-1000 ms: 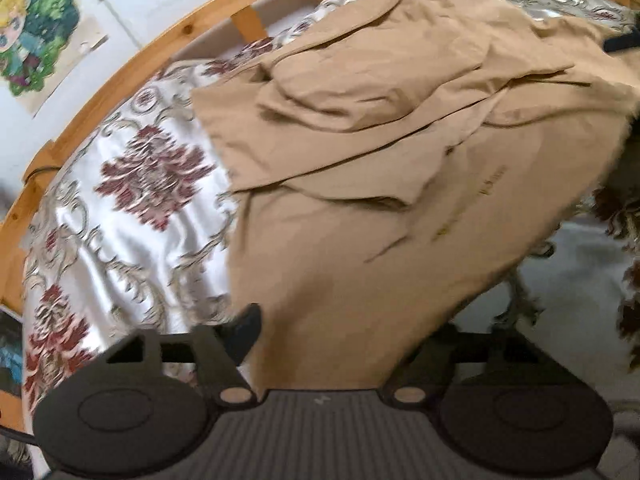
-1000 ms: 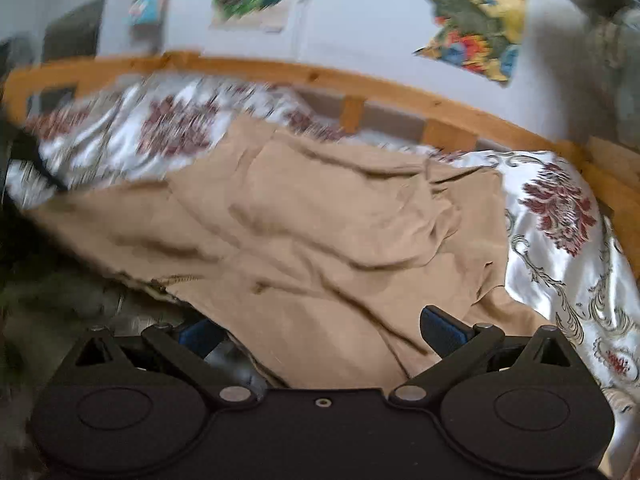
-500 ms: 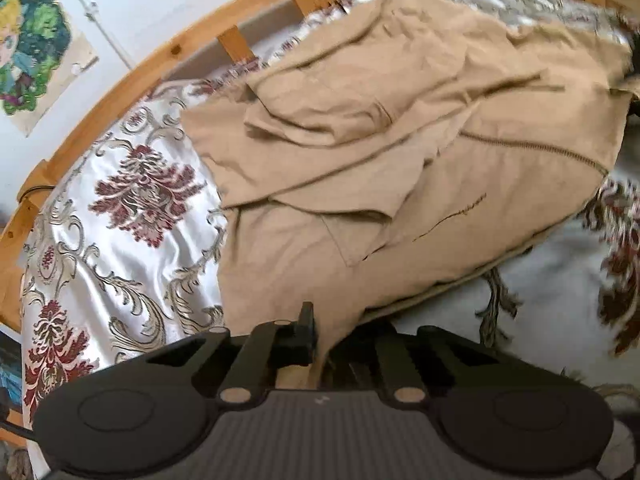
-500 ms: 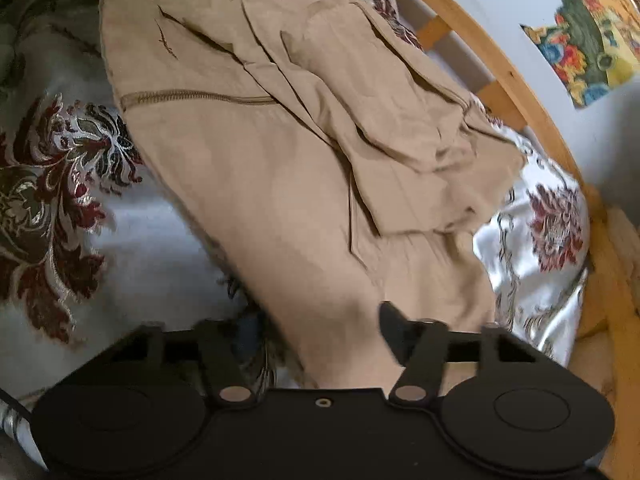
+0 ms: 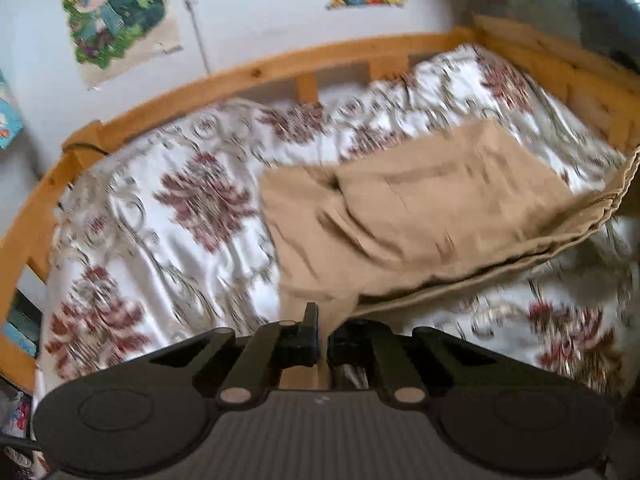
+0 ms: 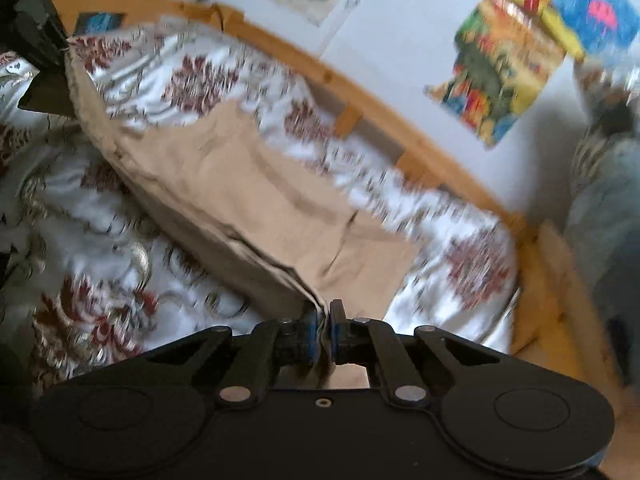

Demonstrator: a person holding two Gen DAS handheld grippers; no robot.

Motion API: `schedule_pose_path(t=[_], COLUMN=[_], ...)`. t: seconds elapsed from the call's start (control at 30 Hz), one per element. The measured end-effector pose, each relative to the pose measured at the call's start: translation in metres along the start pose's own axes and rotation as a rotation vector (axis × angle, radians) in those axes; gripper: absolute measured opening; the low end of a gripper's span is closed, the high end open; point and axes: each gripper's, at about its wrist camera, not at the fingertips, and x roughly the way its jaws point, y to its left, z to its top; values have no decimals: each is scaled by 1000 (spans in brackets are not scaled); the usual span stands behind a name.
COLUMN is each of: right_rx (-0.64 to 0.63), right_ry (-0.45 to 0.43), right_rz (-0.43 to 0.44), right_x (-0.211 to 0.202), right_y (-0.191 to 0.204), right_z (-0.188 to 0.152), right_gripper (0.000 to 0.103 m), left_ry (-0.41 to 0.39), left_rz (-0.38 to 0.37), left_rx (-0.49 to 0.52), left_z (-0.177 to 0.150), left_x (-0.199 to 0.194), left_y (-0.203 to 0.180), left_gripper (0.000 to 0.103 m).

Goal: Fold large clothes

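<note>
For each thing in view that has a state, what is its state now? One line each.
Left hand-held gripper: shut on the garment's near edge.
Right hand-held gripper: shut on the garment's edge.
Garment: tan, held at two corners, near edge lifted, far part lying on the bedspread.
Bedspread: spread on the bed, wrinkled.

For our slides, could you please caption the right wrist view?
Right claw shut on the tan garment's edge, lifting it over the floral bedspread.
</note>
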Motion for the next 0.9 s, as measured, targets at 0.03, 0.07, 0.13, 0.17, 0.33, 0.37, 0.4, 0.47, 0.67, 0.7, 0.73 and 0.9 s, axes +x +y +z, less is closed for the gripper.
schedule_pose_path(t=[0.03, 0.07, 0.13, 0.17, 0.33, 0.37, 0.4, 0.47, 0.67, 0.7, 0.73, 0.9], right_rx=[8, 19, 41, 62, 270, 304, 337, 395, 563, 578, 589, 574], right_ry=[-3, 0, 22, 43, 133, 148, 165, 175, 54, 29, -8, -164], right_rz=[-7, -18, -48, -63, -46, -43, -38, -21, 62, 67, 65, -10], right_x=[3, 12, 39, 56, 137, 152, 170, 193, 215, 210, 202, 152], right_y=[-3, -8, -20, -27, -59, -62, -66, -68, -76, -77, -78, -67], right_z=[6, 12, 22, 27, 44, 44, 44, 40, 20, 18, 15, -5], right_gripper=[5, 5, 6, 6, 10, 10, 11, 11, 36, 46, 62, 88], left_ry=[-9, -19, -25, -17, 51, 62, 81, 134, 261, 270, 278, 210], left_rz=[18, 41, 87, 114, 193, 203, 207, 198, 96, 84, 75, 13], left_rx=[7, 16, 38, 49, 55, 58, 56, 27, -139, -162, -180, -217], left_z=[11, 21, 40, 52, 88, 90, 94, 96, 81, 78, 76, 68], left_x=[2, 6, 18, 28, 95, 110, 128, 157, 224, 233, 240, 236], left_y=[3, 4, 3, 1, 0, -3, -3, 0, 30, 33, 36, 48], left_gripper=[4, 5, 5, 5, 5, 5, 5, 5, 10, 11, 14, 61])
